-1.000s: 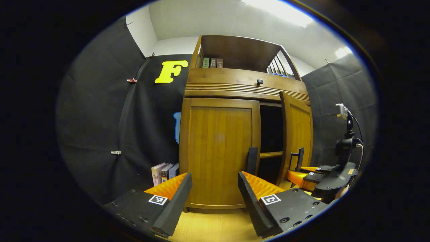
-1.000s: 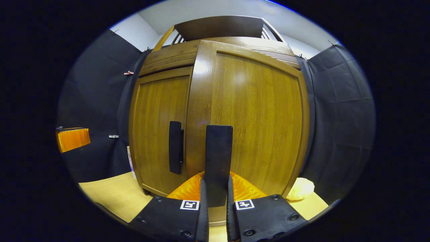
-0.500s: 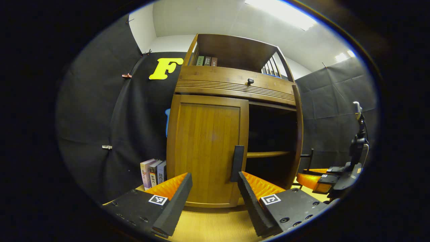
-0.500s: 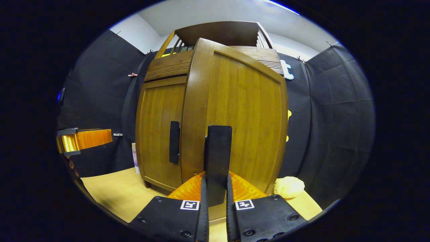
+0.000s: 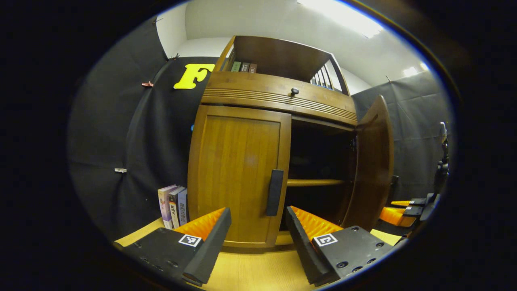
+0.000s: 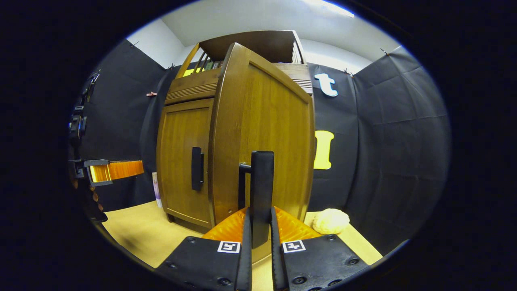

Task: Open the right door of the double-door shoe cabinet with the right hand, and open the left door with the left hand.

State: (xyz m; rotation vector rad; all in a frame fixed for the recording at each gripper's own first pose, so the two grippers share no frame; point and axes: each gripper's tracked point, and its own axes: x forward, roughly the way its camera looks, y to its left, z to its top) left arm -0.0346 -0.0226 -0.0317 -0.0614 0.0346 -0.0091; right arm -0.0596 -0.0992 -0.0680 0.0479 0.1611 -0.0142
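With my right gripper (image 6: 258, 238) clenched on the right door's handle (image 6: 261, 194), I should follow the hinge arc, then close my parted left gripper (image 5: 258, 236) squarely on the left door's handle (image 5: 275, 192).

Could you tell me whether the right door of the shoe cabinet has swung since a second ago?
Yes. The right door has swung further outward from the cabinet frame, with the right gripper shut on its handle.
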